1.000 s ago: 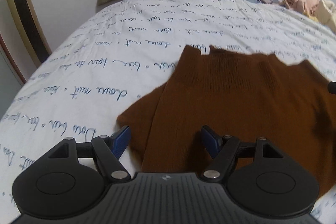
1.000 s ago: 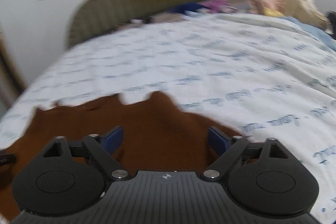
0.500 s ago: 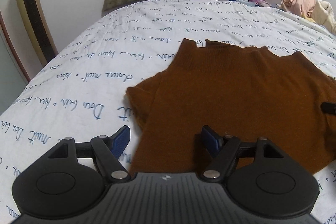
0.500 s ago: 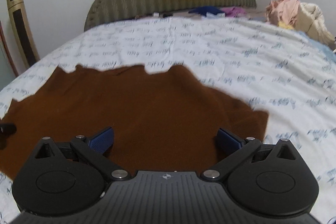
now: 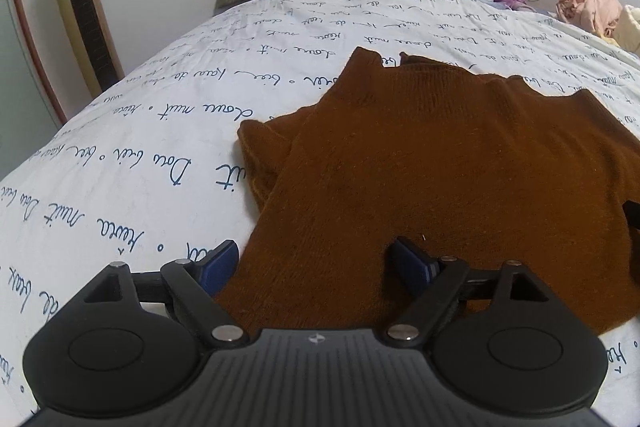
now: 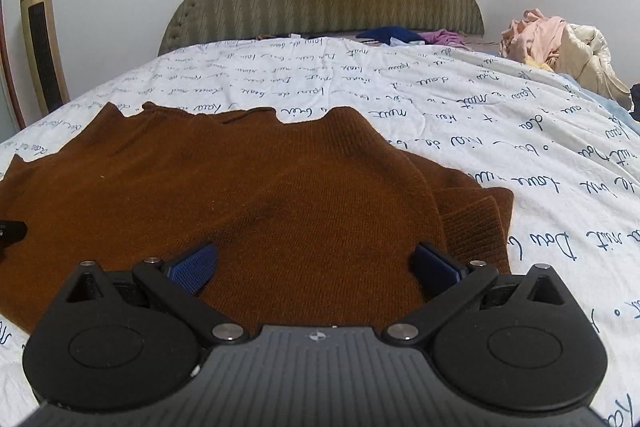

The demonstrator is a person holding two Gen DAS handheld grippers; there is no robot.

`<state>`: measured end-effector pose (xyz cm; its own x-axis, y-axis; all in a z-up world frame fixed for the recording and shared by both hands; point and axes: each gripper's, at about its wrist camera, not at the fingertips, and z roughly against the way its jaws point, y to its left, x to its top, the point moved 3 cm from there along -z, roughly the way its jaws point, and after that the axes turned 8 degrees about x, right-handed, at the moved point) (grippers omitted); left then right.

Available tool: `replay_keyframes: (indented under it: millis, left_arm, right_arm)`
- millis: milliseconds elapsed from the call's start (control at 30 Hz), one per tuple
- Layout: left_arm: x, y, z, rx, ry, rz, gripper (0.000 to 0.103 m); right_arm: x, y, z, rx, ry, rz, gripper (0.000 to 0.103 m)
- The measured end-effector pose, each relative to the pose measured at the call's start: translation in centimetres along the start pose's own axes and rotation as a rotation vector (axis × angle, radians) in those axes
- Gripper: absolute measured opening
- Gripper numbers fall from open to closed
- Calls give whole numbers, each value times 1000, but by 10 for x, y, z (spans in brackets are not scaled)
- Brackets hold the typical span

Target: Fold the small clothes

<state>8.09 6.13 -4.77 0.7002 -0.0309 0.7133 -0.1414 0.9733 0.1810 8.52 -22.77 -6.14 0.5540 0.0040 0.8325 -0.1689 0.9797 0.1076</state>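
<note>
Two grippers hang over one brown knit garment (image 5: 440, 163) that lies spread flat on the bed (image 5: 140, 147), near the bed's front edge, with its ribbed band at the far side and a sleeve tucked under at each end. The left gripper (image 5: 314, 263) has its fingers (image 5: 218, 261) spread over the garment's near left edge; they have just been opening wider, and cloth lies below them but is not pinched. The right gripper (image 6: 314, 265) has its fingers (image 6: 194, 265) spread as wide as they go above the near right part, gripping nothing.

Judging by this, the garment has been laid out and let go, and a fold is about to begin. Next each gripper would need to come down on the near hem, one toward each corner, pinch both layers, then carry them together toward the far band without dragging the sleeves out.
</note>
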Motion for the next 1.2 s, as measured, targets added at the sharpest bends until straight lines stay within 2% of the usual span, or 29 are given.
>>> replay_keyframes:
  millis: [433, 1200]
  left_arm:
    - [-9, -4, 3, 30, -63, -20, 86]
    - [-15, -4, 5, 35, -108, -13, 86]
  right_arm:
    - [-2, 0, 2, 11, -12, -18, 103]
    - [-2, -1, 3, 10, -12, -16, 103]
